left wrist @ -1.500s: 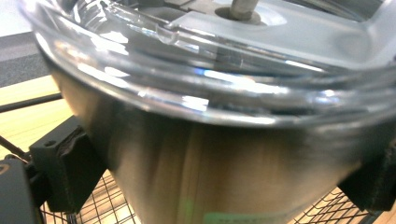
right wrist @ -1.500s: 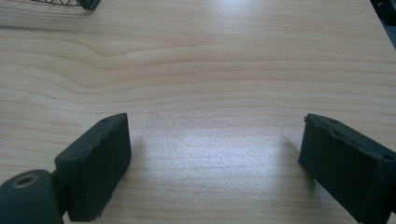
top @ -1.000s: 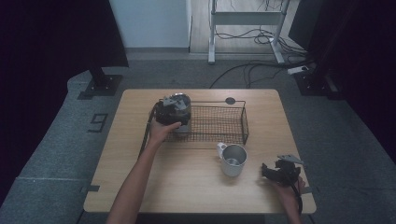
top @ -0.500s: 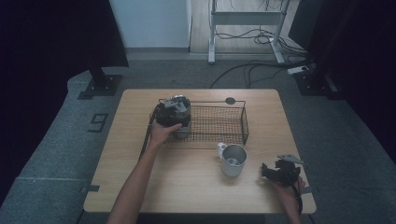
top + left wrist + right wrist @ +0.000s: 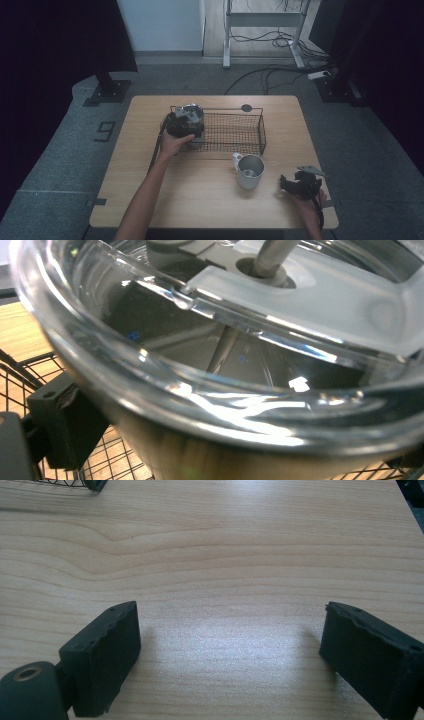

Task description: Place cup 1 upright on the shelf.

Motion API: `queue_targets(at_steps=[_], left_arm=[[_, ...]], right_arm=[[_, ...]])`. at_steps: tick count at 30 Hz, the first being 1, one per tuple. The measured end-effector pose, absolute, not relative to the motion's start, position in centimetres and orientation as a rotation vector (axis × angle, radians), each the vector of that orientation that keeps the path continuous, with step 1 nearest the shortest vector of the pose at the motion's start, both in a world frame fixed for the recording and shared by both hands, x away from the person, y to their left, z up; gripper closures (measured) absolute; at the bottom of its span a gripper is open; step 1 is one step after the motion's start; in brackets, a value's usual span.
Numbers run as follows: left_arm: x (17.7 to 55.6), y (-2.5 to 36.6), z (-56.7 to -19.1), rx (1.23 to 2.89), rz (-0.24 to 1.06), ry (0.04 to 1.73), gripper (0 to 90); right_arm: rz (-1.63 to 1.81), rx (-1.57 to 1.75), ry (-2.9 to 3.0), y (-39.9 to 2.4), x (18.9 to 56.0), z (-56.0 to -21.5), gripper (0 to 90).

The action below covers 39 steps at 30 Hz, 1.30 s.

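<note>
Steel-bodied, clear-lidded tumbler (image 5: 210,390) sits clamped, I think, in my left gripper (image 5: 184,123) over the wire basket's (image 5: 235,132) left end; the steel mug (image 5: 248,171) waits beside my right gripper (image 5: 227,645), jaws spread, empty.

The whole tabletop (image 5: 200,200) is seen from above and from the person's side, looking forward and down. The left tongs (image 5: 185,122) carry a camera pressed very close to a clear lidded vessel (image 5: 225,365), with the wire basket (image 5: 20,375) behind. From the right tongs (image 5: 227,650), bare wood is viewed closely; the basket corner is shared at its top left.
</note>
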<state>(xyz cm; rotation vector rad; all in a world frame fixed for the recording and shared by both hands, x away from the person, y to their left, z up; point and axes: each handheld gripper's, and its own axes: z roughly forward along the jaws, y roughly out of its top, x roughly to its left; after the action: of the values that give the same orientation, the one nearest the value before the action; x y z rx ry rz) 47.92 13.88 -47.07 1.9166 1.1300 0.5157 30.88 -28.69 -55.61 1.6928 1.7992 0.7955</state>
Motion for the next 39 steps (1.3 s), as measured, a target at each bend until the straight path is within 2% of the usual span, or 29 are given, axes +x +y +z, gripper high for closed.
queue_targets(at_steps=[4, 25, 39], left_arm=[[47.9, 14.1, -46.8, 1.899, 0.502, 1.144, 0.0], [45.0, 15.9, -45.8, 1.826, 0.470, 1.121, 0.0], [40.9, 17.0, -45.0, 1.840, 0.500, 1.055, 1.3]], right_arm=[[0.796, 1.693, 1.799, -28.7, 30.9, -55.6, 8.8], [0.795, 1.694, 1.796, -28.7, 30.9, -55.6, 9.5], [0.798, 1.695, 1.793, -28.7, 30.9, -55.6, 10.7]])
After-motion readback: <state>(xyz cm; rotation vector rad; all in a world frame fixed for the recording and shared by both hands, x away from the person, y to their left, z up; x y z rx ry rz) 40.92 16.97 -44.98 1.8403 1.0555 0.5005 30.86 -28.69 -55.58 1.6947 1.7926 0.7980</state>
